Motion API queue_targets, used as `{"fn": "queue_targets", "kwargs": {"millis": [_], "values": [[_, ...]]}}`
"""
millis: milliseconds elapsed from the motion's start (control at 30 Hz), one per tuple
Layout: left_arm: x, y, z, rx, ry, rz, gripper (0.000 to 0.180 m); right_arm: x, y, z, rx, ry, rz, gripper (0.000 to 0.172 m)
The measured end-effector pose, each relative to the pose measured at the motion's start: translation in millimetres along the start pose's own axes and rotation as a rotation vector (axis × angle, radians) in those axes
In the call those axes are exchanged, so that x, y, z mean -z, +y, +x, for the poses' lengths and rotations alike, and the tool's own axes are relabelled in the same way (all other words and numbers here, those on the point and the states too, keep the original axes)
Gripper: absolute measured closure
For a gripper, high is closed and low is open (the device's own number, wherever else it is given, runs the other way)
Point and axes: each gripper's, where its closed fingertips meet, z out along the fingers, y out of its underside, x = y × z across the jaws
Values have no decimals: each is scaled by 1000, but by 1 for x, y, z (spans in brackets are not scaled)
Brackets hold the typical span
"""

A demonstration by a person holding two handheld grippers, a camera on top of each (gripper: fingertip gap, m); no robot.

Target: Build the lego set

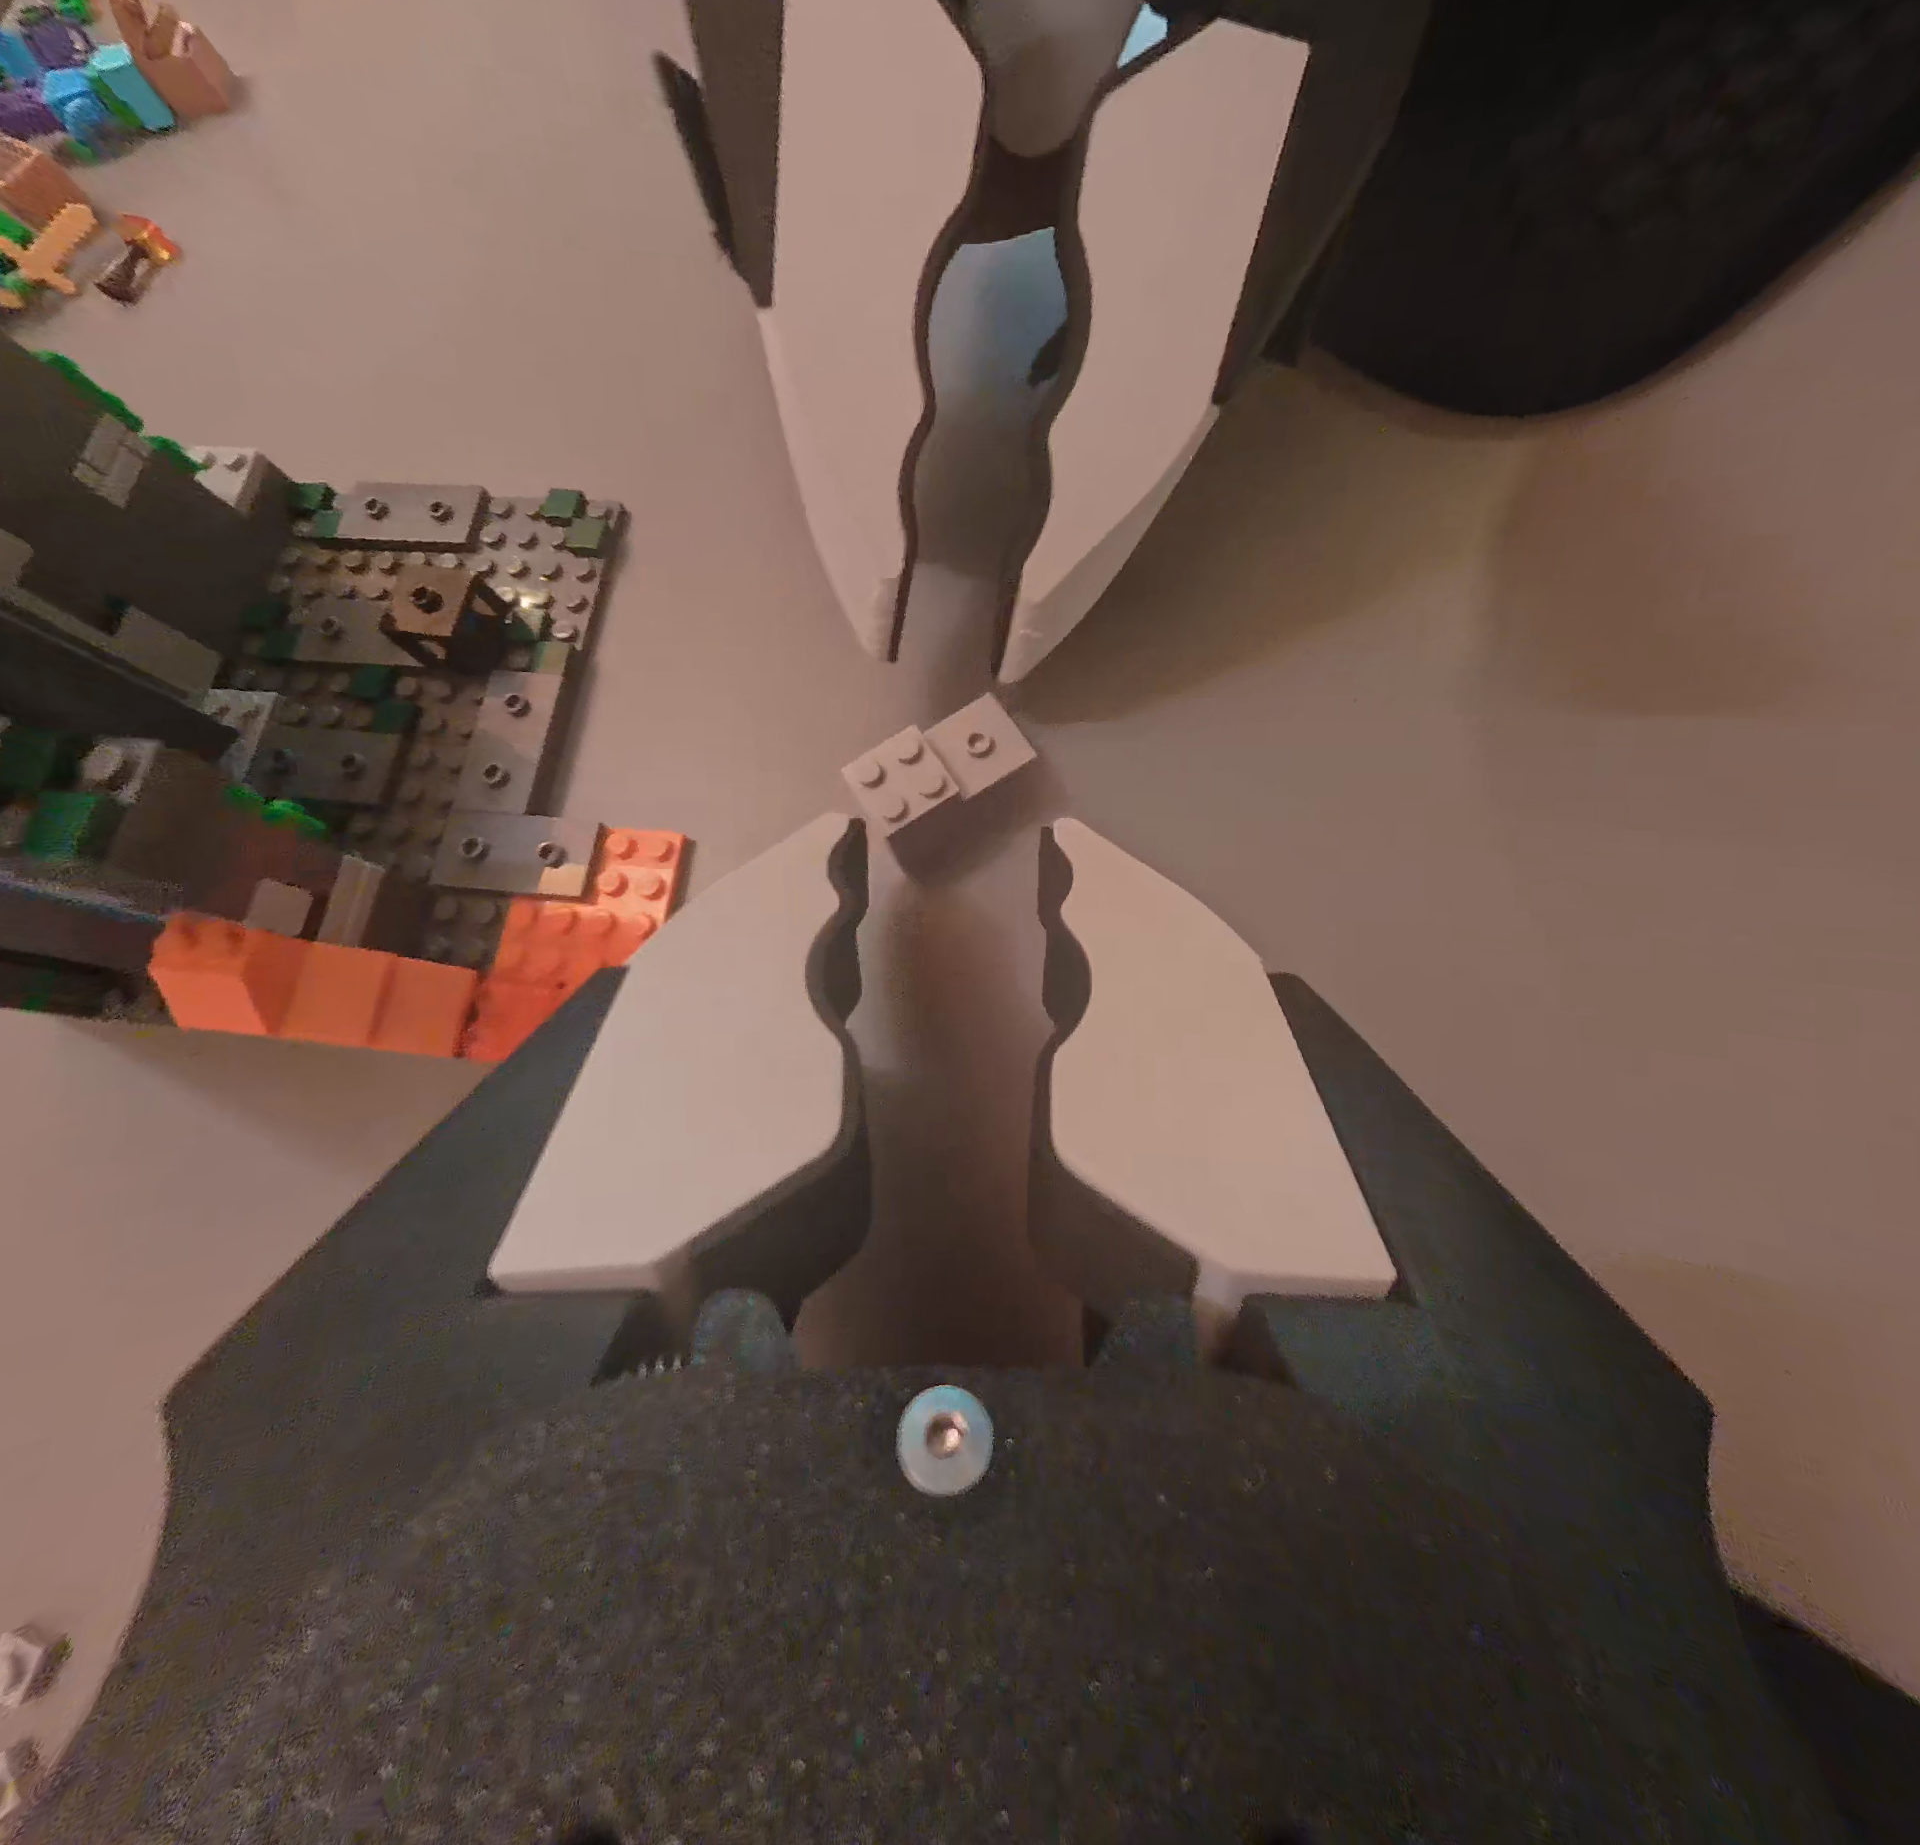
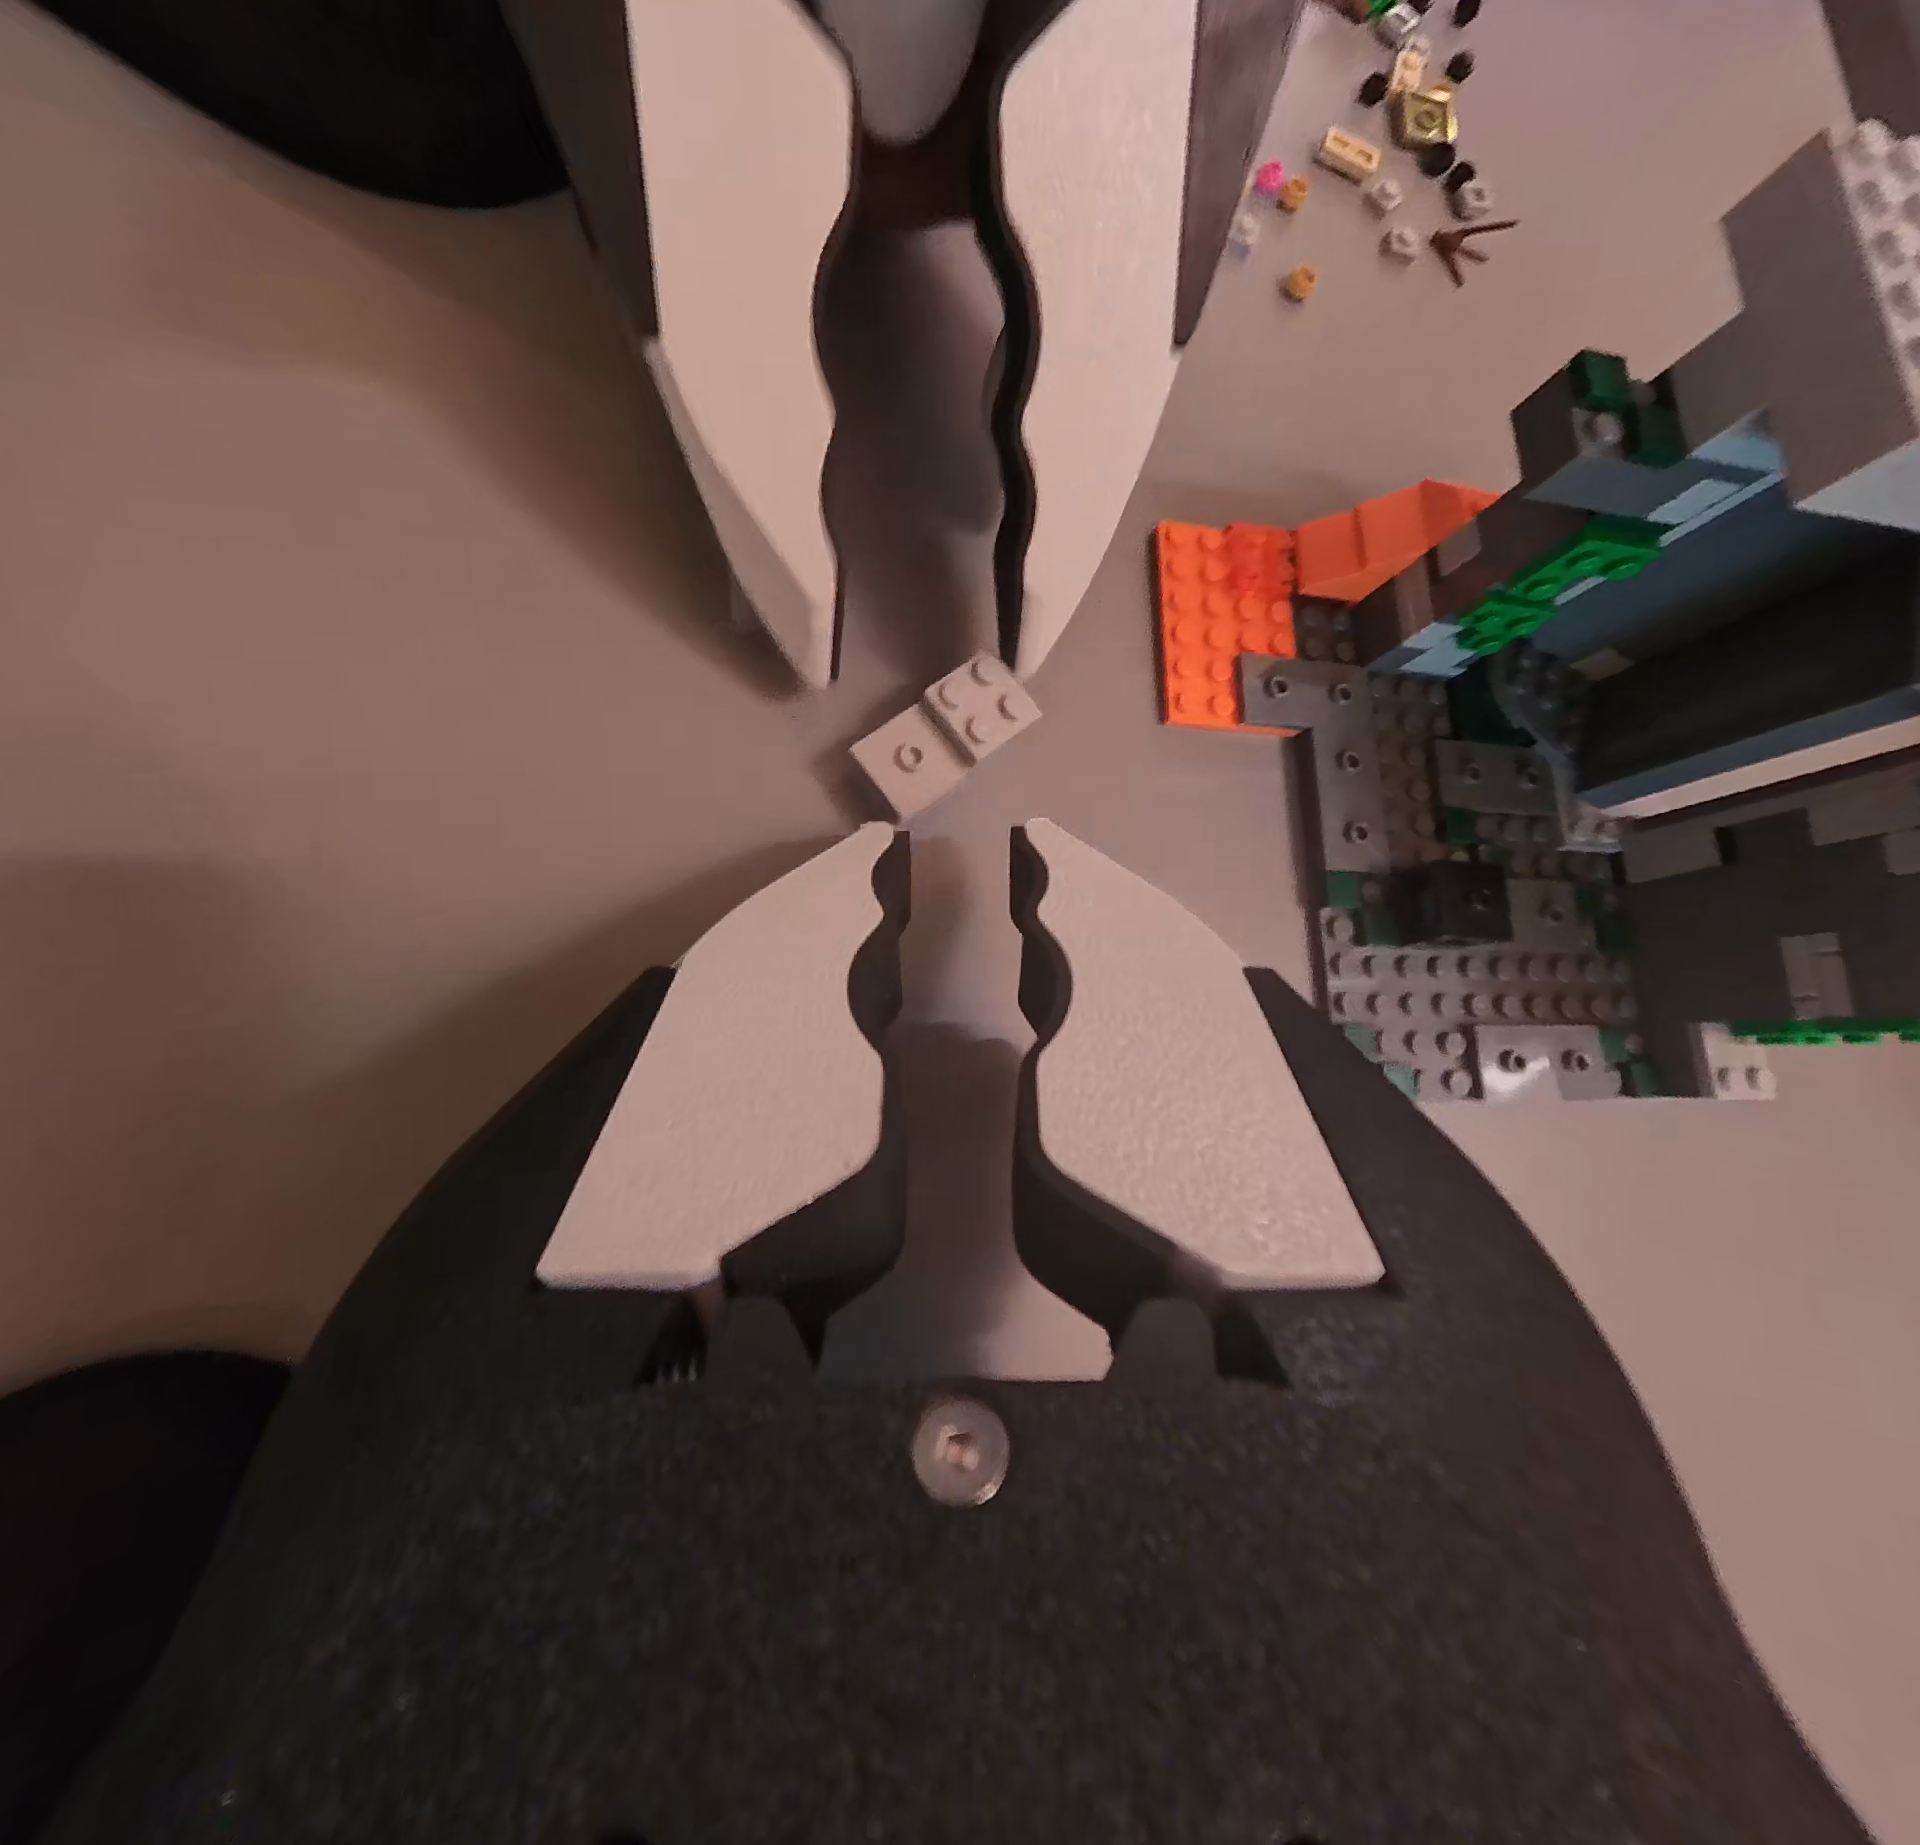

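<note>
Two grippers, left [image 1: 951, 829] and right [image 2: 956, 831], face each other tip to tip, both released, nothing grasped. Between them on the table [image 1: 1455, 860] lie joined grey bricks [image 1: 940, 772], near the brick castle build [image 1: 395, 735].

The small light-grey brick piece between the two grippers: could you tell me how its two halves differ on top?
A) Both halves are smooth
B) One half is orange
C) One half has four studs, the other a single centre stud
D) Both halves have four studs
C: the grey brick piece shows four studs on one half and a lone centre stud on the other, and the right wrist view shows the same.
</note>
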Motion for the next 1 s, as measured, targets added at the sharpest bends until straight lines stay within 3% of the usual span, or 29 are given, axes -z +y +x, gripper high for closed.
{"fn": "queue_targets", "kwargs": {"millis": [233,700,1000], "values": [[2,-2,-19,-12,-18,55,145,11,3,-6,-26,-25,11,153],[-8,-4,5,-147,228,39,156,22,5,-9,-67,-43,61,153],[-5,-6,5,-170,234,57,152,23,10,-8,-89,-52,64,153]]}}
